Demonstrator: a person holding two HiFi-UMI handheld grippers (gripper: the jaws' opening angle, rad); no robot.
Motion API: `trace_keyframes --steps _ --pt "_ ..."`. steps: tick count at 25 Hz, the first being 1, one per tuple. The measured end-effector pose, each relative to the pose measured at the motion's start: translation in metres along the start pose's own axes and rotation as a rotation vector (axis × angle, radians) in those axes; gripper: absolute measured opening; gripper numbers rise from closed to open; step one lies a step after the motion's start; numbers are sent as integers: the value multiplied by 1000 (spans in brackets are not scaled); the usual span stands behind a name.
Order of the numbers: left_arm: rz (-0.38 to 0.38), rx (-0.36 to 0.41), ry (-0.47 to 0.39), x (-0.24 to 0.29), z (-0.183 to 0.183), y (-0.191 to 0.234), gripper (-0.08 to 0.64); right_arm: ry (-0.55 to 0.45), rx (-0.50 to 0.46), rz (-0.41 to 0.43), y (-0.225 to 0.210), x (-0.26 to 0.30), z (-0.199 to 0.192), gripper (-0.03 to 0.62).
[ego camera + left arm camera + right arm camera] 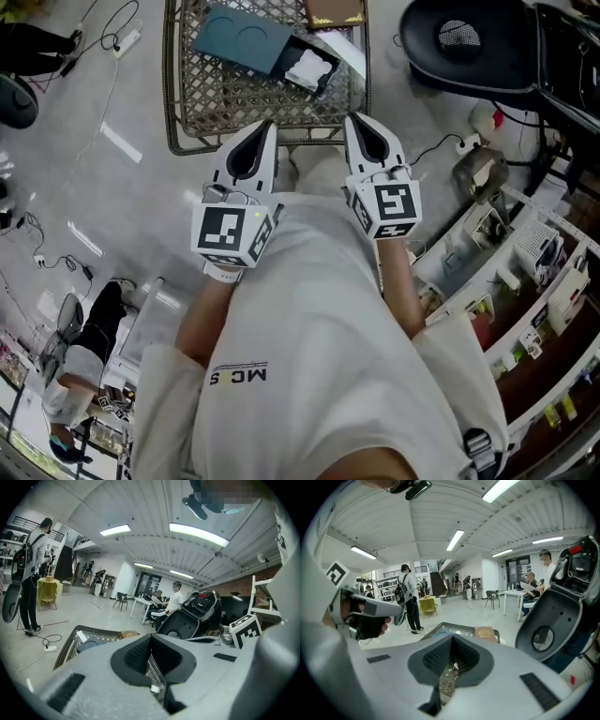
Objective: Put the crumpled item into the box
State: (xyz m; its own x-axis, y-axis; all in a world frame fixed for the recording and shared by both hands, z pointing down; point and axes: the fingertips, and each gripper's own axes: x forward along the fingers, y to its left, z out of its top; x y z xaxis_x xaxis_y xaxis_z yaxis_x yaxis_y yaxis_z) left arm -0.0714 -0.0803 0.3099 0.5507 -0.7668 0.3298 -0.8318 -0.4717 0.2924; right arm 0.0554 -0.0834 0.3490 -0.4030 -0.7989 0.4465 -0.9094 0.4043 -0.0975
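Two grippers are being held side by side in front of the person's white shirt (319, 309), both pointing toward 12 o'clock in the head view. The left gripper (266, 126) is keeping its fingers clenched. Its own view is showing the dark pads pressed together along one line, with nothing between them. The right gripper (352, 120) is likewise clenching its fingers on nothing, and only a sliver of the lattice is showing through below the pads in its view.

Both sets of fingertips are lying over the near rim of the bench (174, 103), a lattice-topped one. How high above it they are hanging cannot be told. On the bench a box (323, 82) is lying with a teal lid (239, 37) covering most of it and the right end open. The crumpled item (309, 67), white, is sitting in that open end. It is lying apart from both grippers, at about 1 o'clock from the left fingertips and 11 o'clock from the right ones, roughly on the line between them. Neither gripper is touching it.

A brown carton (334, 11) is lying at the bench's far edge, at 12 o'clock from the right gripper. A black chair (469, 42) is standing at 2 o'clock, beside the bench. Shelves (534, 281) of small goods are running along the 3 to 4 o'clock side.
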Motion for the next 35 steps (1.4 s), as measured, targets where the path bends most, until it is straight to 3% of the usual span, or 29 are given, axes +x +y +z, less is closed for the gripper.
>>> trace_keyframes --steps 16,35 --pt "-28 95 -75 -17 35 -16 20 -129 -18 -45 -11 -44 38 15" --pt "-33 60 -96 -16 35 -14 20 -141 -79 11 10 -29 59 15"
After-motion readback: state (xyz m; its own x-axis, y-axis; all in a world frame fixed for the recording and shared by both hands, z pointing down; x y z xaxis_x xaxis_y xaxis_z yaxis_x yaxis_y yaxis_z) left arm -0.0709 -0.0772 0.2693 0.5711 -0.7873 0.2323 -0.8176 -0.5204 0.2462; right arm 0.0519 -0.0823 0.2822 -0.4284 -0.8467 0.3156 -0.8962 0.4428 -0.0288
